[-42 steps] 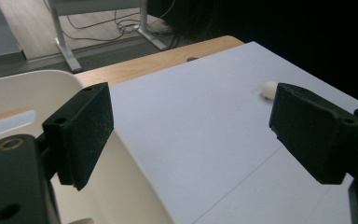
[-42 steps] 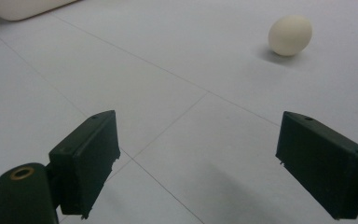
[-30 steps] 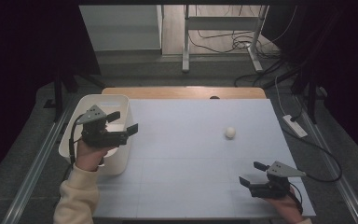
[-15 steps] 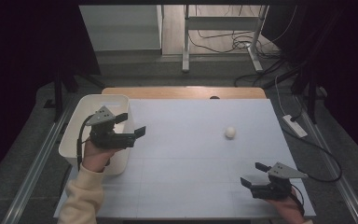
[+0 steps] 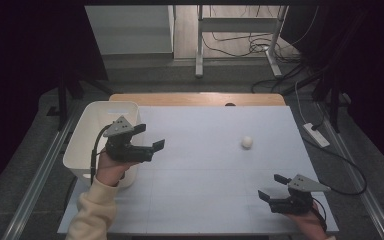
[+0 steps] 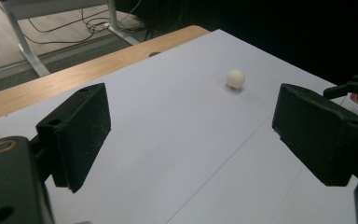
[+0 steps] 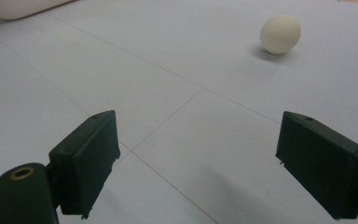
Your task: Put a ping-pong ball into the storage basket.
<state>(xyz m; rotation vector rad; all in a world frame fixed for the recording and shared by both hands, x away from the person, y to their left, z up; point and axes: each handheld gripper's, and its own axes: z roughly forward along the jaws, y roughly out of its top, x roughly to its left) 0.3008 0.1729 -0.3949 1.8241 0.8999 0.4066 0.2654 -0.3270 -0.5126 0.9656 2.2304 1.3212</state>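
A small cream egg-shaped ball lies on the white table sheet, right of centre. It is seen far ahead in the left gripper view and at the upper right in the right gripper view. My left gripper hovers just right of the white bin, jaws wide apart and empty, pointing toward the ball. My right gripper rests low at the table's near right, open and empty, well short of the ball.
The white bin stands at the table's left edge, with its corner visible in the right gripper view. A wooden strip runs along the table's far edge. Cables and a power strip lie on the floor to the right.
My left gripper has moved to the right, from over the bin's edge out above the sheet. The right gripper and the ball have stayed put.
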